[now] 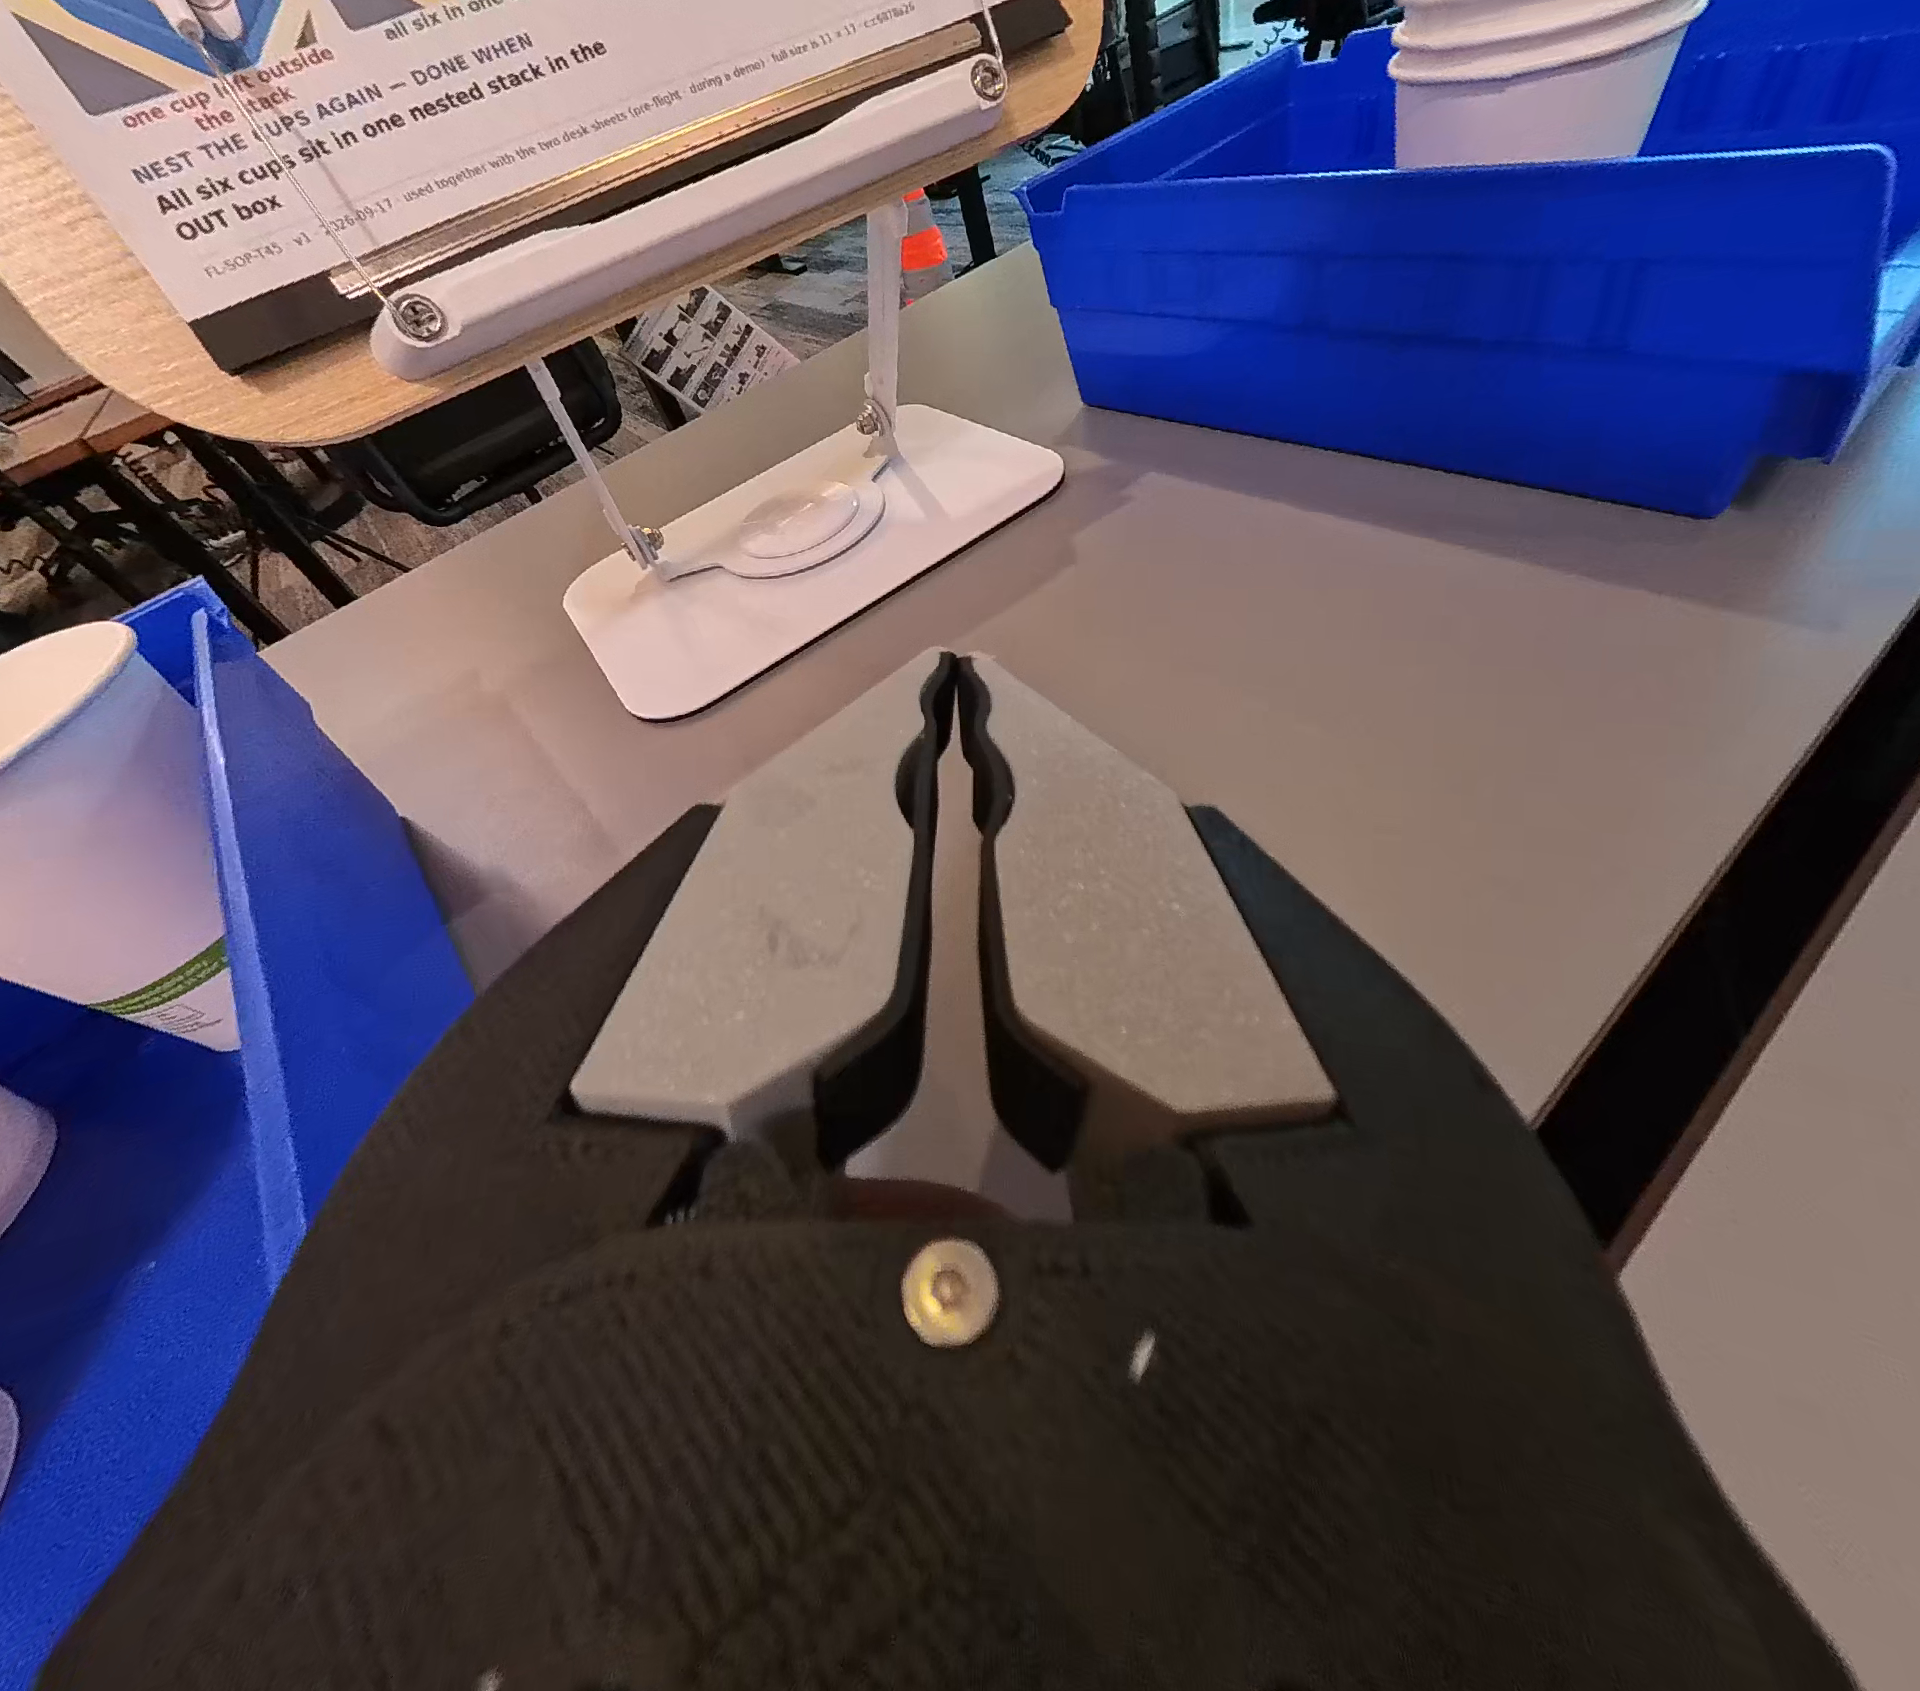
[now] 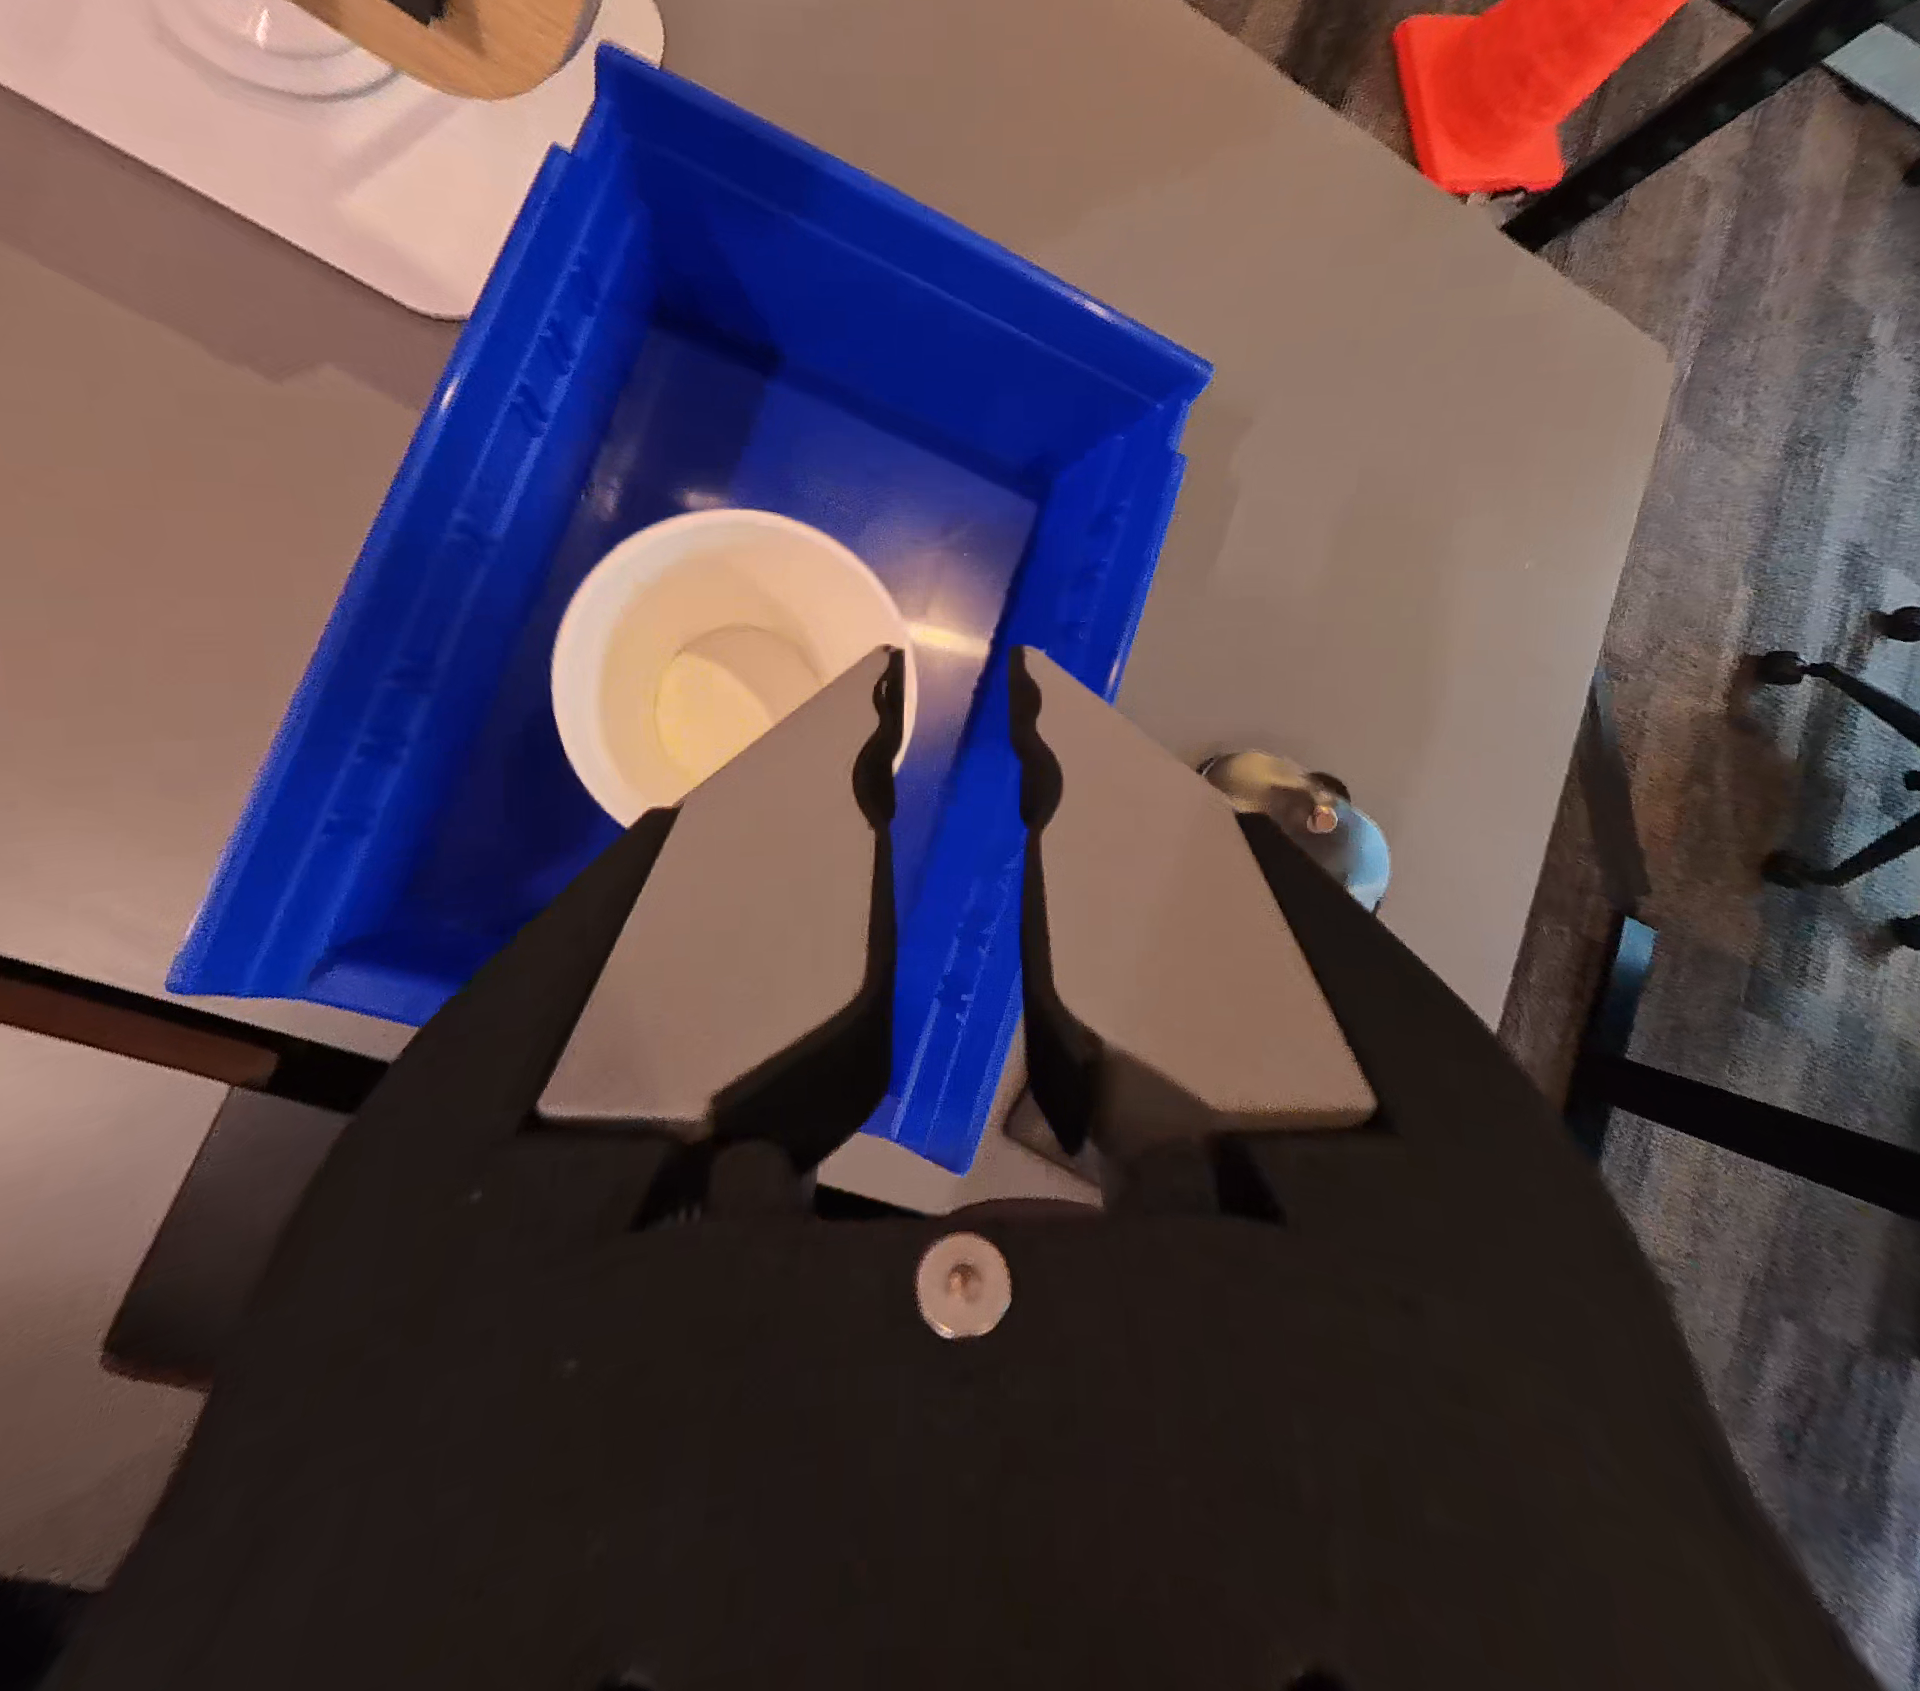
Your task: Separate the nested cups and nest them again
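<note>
As the nested paper cups sit in the blue bin, right gripper hovers parted, probably aligning; left gripper closed, empty.

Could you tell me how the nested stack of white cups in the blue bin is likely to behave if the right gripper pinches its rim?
The stack of white cups looks like thin paper, so it is probably light and its rim may dent under a hard pinch. Standing tall and narrow in the blue bin, it could tip if nudged sideways. The right gripper might lift only the top cup.
</note>
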The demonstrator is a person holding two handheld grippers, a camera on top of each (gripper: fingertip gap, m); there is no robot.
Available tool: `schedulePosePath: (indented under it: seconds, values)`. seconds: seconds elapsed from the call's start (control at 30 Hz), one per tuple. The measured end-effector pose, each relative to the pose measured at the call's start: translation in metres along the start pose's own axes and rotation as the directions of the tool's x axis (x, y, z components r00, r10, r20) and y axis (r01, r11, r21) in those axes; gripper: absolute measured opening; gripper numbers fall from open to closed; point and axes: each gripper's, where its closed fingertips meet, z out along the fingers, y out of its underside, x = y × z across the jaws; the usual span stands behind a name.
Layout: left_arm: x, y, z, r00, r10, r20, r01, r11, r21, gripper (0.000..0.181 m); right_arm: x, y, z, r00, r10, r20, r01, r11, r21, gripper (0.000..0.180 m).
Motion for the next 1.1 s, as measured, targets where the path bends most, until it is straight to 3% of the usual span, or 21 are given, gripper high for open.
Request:
schedulePosePath:
  seconds: [0.17, 0.33, 0.47, 0.6, 0.8, 0.93, 1.1]
  values:
    - [0.002, -0.001, 0.001, 1.0, 0.005, -0.003, -0.005, 1.0, 0.001, 0.0, -0.038, -0.037, -0.029, 0.995, -0.033, 0.093, 0.006, 0.96, 0.28, 0.015]
    - [0.004, 0.002, 0.002, 1.0, 0.025, -0.006, -0.025, 1.0, -0.015, 0.0, -0.141, -0.06, -0.043, 0.966, -0.115, 0.23, -0.009, 0.88, 0.476, 0.016]
    - [0.0, -0.001, -0.001, 0.999, 0.041, 0.015, -0.041, 0.999, 0.0, 0.0, -0.241, -0.06, -0.02, 0.902, -0.173, 0.394, -0.074, 0.839, 0.539, 0.018]
    - [-0.004, 0.0, -0.002, 1.0, 0.005, 0.016, -0.005, 1.0, -0.002, 0.0, -0.301, -0.049, 0.034, 0.864, -0.156, 0.479, -0.138, 0.841, 0.523, 0.026]
    - [-0.001, -0.004, -0.003, 1.0, -0.018, -0.007, 0.018, 1.0, 0.014, 0.0, -0.326, -0.05, 0.059, 0.799, -0.097, 0.594, -0.303, 0.788, 0.536, 0.042]
    - [0.0, -0.009, -0.005, 1.0, -0.011, -0.003, 0.011, 1.0, 0.026, 0.0, -0.32, -0.042, 0.067, 0.841, -0.112, 0.53, -0.24, 0.799, 0.551, 0.055]
    - [-0.009, -0.011, -0.01, 0.999, -0.022, 0.034, 0.02, 0.999, 0.042, 0.0, -0.311, -0.041, 0.069, 0.866, -0.115, 0.487, -0.215, 0.794, 0.569, 0.056]
